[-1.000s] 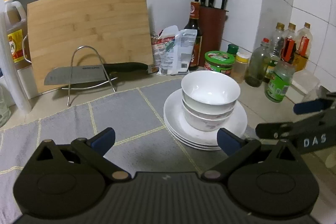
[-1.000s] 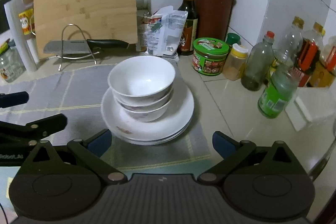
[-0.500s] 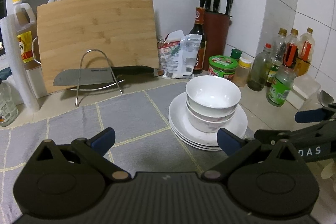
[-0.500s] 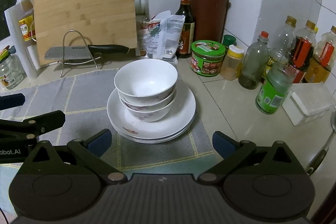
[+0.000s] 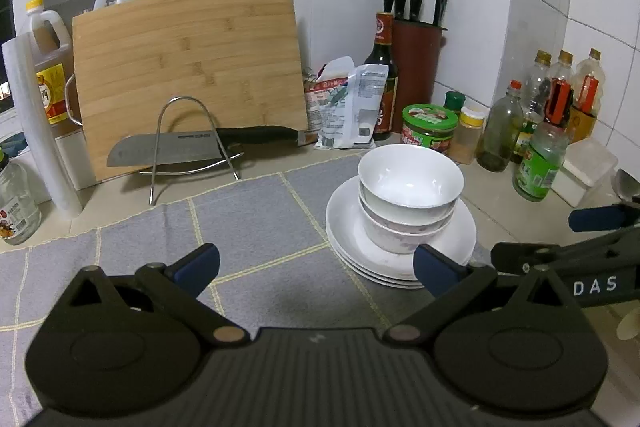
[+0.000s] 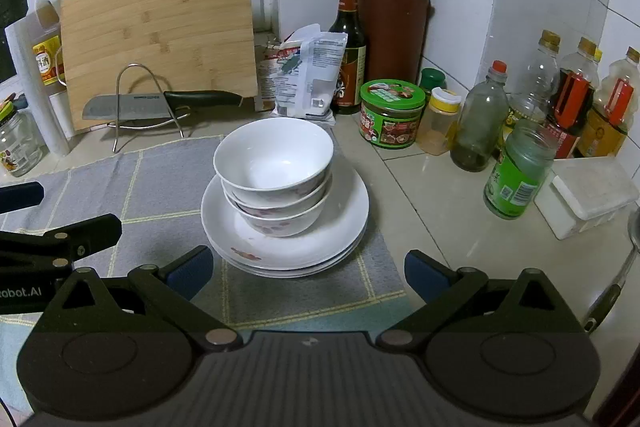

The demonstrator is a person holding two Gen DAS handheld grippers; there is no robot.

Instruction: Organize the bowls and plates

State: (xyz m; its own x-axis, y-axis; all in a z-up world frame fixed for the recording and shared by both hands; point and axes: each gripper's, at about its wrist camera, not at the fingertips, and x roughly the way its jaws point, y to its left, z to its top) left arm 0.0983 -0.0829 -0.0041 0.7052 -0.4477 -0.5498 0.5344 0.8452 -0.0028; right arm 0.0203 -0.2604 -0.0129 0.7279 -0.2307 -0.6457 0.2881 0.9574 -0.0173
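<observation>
both grippers spread, clear of the stacked bowls [image 6: 273, 163] and plates [image 6: 344, 227].

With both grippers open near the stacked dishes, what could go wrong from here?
1. The stacked bowls sit off-centre on the plates; lifting the plates may tip them.
2. The green-label bottle and other glass bottles stand close on the right; the right gripper might knock one.
</observation>
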